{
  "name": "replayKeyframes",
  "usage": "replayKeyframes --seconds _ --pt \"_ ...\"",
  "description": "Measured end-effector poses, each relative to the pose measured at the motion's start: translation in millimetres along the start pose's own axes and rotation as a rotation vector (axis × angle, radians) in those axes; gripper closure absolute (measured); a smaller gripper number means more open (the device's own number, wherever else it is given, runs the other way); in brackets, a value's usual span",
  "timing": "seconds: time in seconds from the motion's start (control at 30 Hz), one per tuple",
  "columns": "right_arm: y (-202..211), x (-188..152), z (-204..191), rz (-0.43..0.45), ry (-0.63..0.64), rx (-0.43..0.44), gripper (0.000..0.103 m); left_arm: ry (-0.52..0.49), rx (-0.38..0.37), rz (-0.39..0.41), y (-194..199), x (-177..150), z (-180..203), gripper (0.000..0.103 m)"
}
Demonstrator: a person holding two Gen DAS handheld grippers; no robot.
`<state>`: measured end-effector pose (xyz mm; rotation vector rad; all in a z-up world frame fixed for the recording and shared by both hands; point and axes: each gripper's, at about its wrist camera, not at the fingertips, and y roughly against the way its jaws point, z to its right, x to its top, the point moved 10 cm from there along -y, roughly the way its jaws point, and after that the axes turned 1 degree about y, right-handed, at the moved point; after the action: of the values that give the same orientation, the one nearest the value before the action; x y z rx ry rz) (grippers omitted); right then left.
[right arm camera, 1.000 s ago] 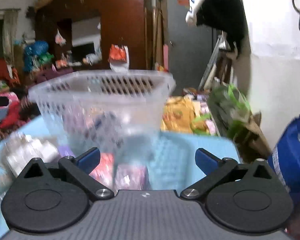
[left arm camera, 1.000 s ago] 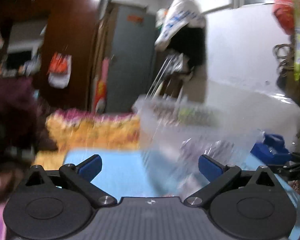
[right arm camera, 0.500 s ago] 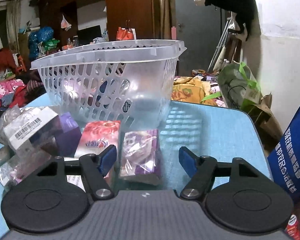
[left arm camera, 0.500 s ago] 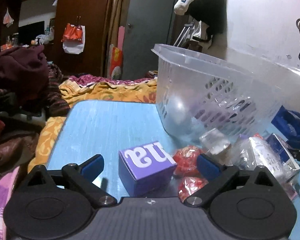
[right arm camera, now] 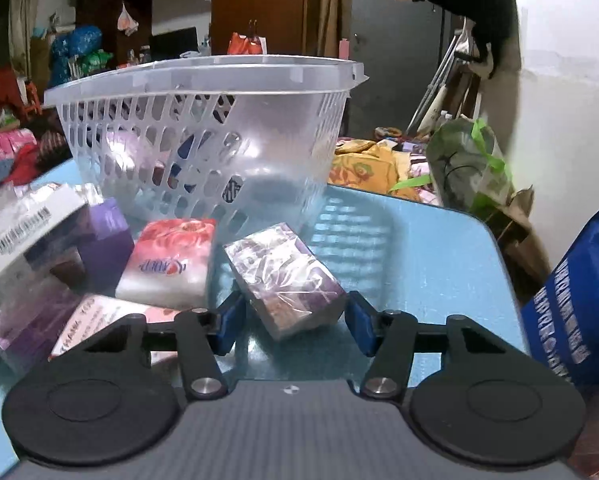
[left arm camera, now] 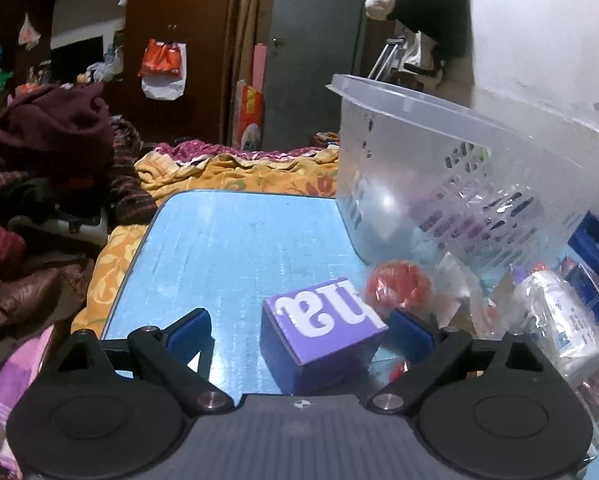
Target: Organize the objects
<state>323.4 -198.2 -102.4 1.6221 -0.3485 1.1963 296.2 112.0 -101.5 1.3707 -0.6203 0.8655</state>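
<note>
A purple box with white letters [left arm camera: 323, 328] lies on the blue table [left arm camera: 227, 248] between the fingers of my left gripper [left arm camera: 299, 334]. Its jaws are wide and closing; the box sits against the right pad [left arm camera: 409, 334] and well clear of the left one. A purple plastic-wrapped tissue pack [right arm camera: 287, 280] lies between the fingers of my right gripper [right arm camera: 295, 318], whose jaws are closing. The right pad is almost at the pack's corner and a small gap shows at the left pad. The clear slotted basket [right arm camera: 203, 76] stands just behind, and appears in the left wrist view as basket [left arm camera: 439, 152].
Left of the right gripper lie a red-and-white tissue pack [right arm camera: 171, 260], a purple box [right arm camera: 107, 240] and a barcoded white box [right arm camera: 23, 224]. Red wrapped items [left arm camera: 399, 280] and clear packets [left arm camera: 559, 320] lie by the basket. A blue bag [right arm camera: 579, 292] hangs past the table's right edge.
Both views have dropped toward the table. The right jaws have narrowed a lot around the purple tissue pack. The purple box now sits between the left fingers, nearer the right pad.
</note>
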Motion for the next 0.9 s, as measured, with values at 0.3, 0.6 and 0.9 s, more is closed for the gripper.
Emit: replayKeyframes --seconds 0.3,0.6,0.9 --pt "2 0 9 0.018 -0.032 0.012 0.047 -0.013 -0.003 -0.001 0 -2 3 0.041" --pt "18 6 10 0.104 -0.017 -0.029 0.048 -0.014 -0.129 0.13 27 4 13 0.041" --pt "65 9 16 0.223 -0.08 -0.054 0.048 0.033 -0.206 0.282 60 20 10 0.041"
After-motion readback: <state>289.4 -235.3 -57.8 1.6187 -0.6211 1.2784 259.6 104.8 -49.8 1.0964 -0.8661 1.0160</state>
